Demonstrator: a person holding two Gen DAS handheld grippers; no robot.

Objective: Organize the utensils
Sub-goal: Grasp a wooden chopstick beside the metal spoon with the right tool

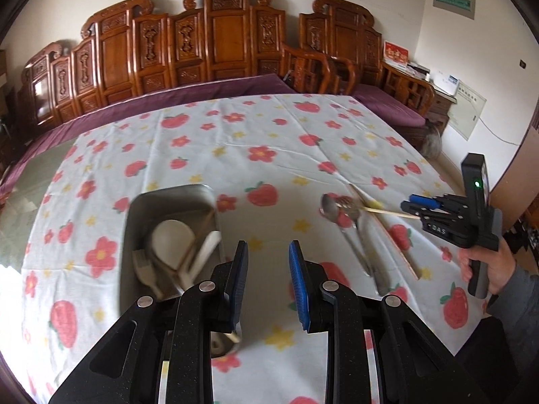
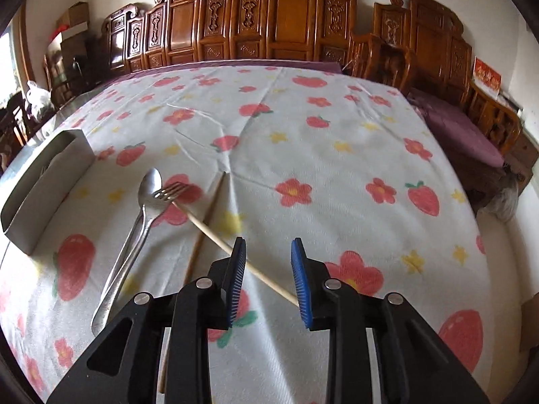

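Observation:
A metal tray on the flowered tablecloth holds a white spoon, chopsticks and a pale utensil. My left gripper is open and empty, just right of the tray. A metal spoon, a fork and one chopstick lie to the right. My right gripper is open, with a pale chopstick crossing between its fingers and its far tip resting on the fork. The metal spoon and the tray show at left.
A carved wooden bench with a purple cushion runs along the table's far side. A small metal cup sits under my left gripper. The table's right edge drops to the floor.

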